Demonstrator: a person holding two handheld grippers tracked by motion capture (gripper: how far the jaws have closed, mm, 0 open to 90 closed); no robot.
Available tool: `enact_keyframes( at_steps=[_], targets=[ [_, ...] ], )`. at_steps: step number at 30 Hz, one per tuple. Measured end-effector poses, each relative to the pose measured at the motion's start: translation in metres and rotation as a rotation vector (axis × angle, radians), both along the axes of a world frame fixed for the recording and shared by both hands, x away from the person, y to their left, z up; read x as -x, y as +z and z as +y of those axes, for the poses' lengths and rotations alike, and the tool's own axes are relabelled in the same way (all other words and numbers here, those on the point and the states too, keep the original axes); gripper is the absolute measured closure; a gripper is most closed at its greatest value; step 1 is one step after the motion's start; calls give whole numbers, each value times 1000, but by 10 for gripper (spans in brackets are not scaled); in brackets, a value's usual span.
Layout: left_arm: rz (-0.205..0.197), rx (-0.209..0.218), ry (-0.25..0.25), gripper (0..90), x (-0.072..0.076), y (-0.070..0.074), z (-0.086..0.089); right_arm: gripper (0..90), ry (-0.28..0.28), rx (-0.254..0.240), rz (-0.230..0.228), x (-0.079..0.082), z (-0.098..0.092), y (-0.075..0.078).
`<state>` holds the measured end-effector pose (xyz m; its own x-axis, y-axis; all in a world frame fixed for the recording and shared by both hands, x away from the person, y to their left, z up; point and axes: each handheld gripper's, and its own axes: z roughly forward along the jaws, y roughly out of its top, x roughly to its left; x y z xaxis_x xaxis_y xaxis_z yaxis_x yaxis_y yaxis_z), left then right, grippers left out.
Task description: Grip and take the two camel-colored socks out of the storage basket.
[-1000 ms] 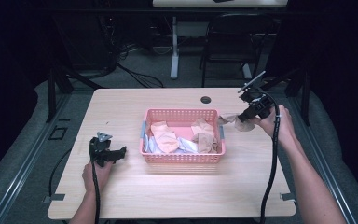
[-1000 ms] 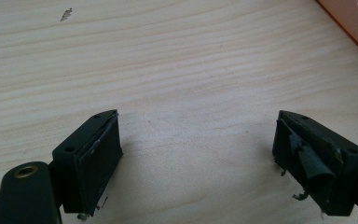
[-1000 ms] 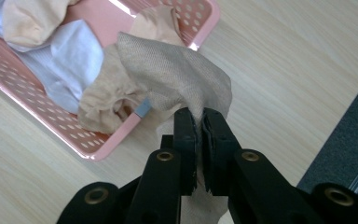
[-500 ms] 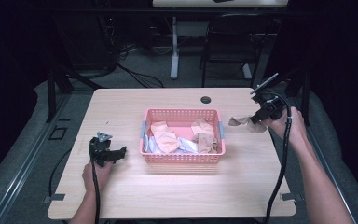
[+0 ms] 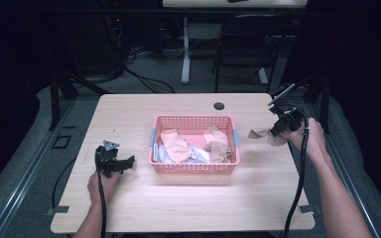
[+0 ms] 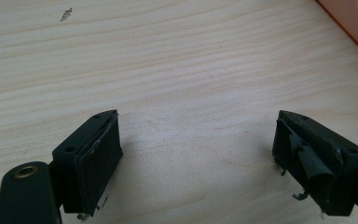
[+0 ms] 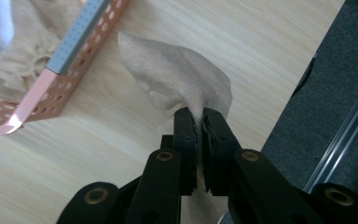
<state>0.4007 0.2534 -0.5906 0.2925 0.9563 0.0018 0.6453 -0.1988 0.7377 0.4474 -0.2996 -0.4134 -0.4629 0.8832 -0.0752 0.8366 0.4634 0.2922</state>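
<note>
Right gripper view: the right tongs point(image 7: 199, 122) clamp a beige cloth point(image 7: 177, 79) beside the pink basket point(image 7: 37, 100).

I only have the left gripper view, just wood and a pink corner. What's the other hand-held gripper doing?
Observer: The right hand-held gripper is shut on a beige cloth, out past the right end of the pink basket.
Operator: What's in that basket?
Observer: More cloths, peach, beige and white, lie jumbled inside.
Operator: And how near am I to it?
Observer: The left hand-held gripper sits low over the table, jaws open, pointing at the basket's left end, clearly apart from it.
</note>
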Motion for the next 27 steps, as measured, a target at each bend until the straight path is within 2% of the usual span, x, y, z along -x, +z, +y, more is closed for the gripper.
enact_keyframes(
  at_steps=[11, 12, 15, 19, 27],
  targets=[
    [0, 0, 0, 150, 0, 0, 0, 851, -17, 38, 35, -7, -4, -20],
    [0, 0, 0, 150, 0, 0, 0, 851, -32, 30, 27, -7, -4, -26],
    [0, 0, 0, 150, 0, 0, 0, 850, -34, 42, 31, -8, -3, -31],
    [0, 0, 0, 150, 0, 0, 0, 850, -39, 71, 46, -10, -2, -43],
    [0, 0, 0, 150, 0, 0, 0, 849, -51, 70, 73, -13, -4, -64]
  ],
)
